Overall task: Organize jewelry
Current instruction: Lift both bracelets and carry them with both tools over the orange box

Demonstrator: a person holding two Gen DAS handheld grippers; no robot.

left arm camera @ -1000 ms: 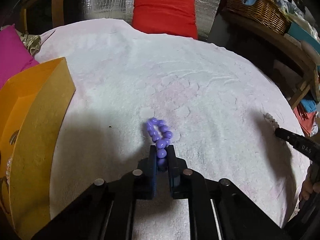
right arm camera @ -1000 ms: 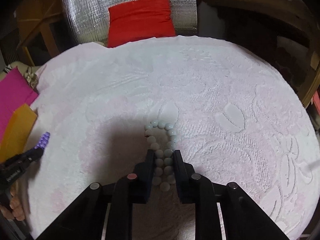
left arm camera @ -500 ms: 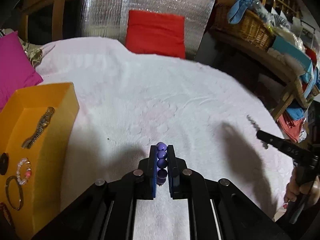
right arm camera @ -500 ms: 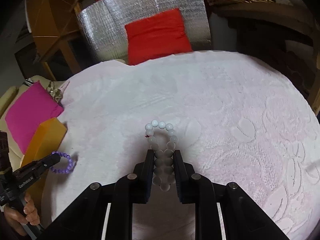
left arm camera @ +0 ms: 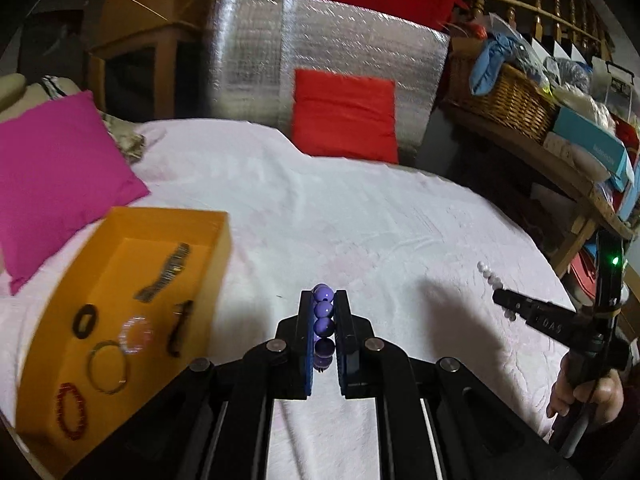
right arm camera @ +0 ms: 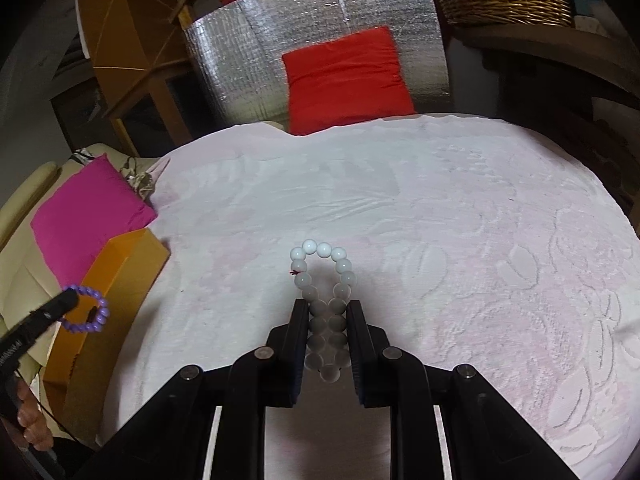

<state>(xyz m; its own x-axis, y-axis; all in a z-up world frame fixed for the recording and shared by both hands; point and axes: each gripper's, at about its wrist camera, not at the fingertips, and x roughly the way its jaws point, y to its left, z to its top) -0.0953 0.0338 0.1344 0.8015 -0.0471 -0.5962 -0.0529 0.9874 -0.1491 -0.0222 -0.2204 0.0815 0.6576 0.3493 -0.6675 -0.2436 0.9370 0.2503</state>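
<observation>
The left claw (left arm camera: 323,320), bottom centre, pinches the purple bracelet (left arm camera: 323,322) right of the orange box (left arm camera: 120,280), the right claw (right arm camera: 328,320) pinches the white bracelet (right arm camera: 324,300) above the bed (right arm camera: 440,220); smooth beads could slip free.

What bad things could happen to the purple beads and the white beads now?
1. The left gripper pinches only a few beads of the purple bead bracelet, so it might slip out and land beside the orange box.
2. The white bead bracelet pokes out of the right gripper; its loop could snag on the box wall.
3. Both grippers heading to the box together might bump.
</observation>
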